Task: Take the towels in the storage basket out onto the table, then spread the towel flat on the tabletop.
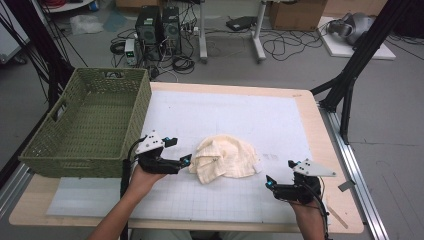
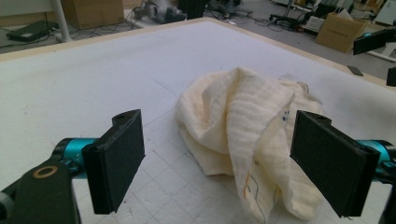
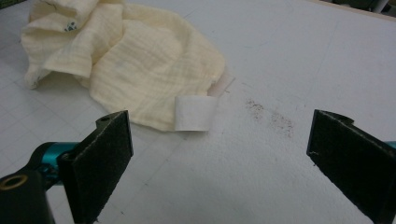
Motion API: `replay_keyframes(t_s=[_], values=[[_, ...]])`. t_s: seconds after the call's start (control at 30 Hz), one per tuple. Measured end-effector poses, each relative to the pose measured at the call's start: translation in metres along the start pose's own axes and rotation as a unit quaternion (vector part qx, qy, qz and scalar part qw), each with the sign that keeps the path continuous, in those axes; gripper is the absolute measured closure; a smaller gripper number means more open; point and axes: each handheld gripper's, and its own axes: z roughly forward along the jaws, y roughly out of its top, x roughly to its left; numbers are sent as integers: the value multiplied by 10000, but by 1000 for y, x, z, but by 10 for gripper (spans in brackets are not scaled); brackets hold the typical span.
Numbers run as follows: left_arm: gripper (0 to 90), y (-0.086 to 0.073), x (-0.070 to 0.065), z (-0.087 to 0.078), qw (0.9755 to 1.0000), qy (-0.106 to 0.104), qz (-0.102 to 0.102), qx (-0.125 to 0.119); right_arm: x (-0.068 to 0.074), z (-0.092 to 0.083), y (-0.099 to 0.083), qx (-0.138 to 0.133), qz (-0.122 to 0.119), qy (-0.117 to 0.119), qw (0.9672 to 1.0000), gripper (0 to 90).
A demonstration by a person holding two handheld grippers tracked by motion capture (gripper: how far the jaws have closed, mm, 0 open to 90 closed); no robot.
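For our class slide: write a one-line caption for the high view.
Two open grippers, left gripper and right gripper, flank a crumpled cream cloth beside a green basket.

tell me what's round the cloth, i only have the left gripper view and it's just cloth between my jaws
Observer: In the high view a green woven basket stands on the table left of the cream cloth, with nothing in it.
Operator: where's my other gripper
Observer: The right gripper sits near the table's front edge, right of the cloth and apart from it, jaws open.
Operator: anything on the cloth's far side from me
Observer: The right gripper view shows a white tag at the cloth's hem, lying on the mat.
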Motion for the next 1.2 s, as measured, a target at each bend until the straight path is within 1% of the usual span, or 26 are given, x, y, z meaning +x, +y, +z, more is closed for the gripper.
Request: replay_keyframes(t_s=[0.1,0.13,0.33,0.47,0.5,0.53,0.63,0.67,0.73,0.77,0.8,0.83,0.87,0.9,0.93,1.0,1.03,1.1,1.13,1.17,1.2], values=[[178,0,0,-1,10000,31,6,-4,0,-1,0,-32,23,-23,10000,61],[178,0,1,-1,10000,59,3,20,0,-2,-1,-27,-10,-24,10000,61],[178,-1,1,-1,10000,48,7,39,0,-1,0,-69,-37,-43,10000,61],[178,-1,2,-2,10000,46,4,35,2,1,1,-62,-130,-49,9999,61],[178,-1,2,-2,10000,46,2,32,3,2,1,-30,-186,-28,9998,60],[178,-1,3,-2,10000,59,-18,21,3,2,1,-30,-186,-28,9998,60],[178,-1,3,-1,10000,54,-20,49,3,6,2,14,-107,101,9999,60],[178,-1,3,-1,10000,54,-20,49,3,6,2,14,-107,101,9999,60],[178,-1,2,-1,10000,54,-19,64,7,10,2,36,-247,228,9994,61],[178,-1,3,-1,10000,52,24,77,7,10,2,36,-247,228,9994,61],[178,-1,2,-1,10000,54,26,76,10,12,3,60,-331,250,9991,61],[178,-1,2,-1,9999,68,-2,88,14,15,4,110,-493,303,9983,62],[178,-1,2,-1,9999,68,-2,88,14,15,4,110,-493,303,9983,62],[178,-2,3,-1,9999,71,5,102,16,17,5,118,-554,343,9978,62],[178,-2,3,-2,9999,76,15,109,21,20,6,123,-646,373,9971,85],[178,-2,4,-2,9999,103,-7,88,24,22,8,93,-774,539,9955,169],[179,-2,5,-2,9999,110,-20,96,26,25,10,60,-857,580,9946,169],[182,-2,5,-1,9999,111,-34,86,29,28,11,47,-881,605,9943,174],[191,-3,6,0,9999,71,-41,109,34,35,14,84,-941,767,9926,218],[201,-3,6,0,9999,71,-41,109,38,39,16,106,-959,839,9918,242],[208,-3,6,0,9999,26,-5,145,42,44,18,113,-997,934,9906,267]])
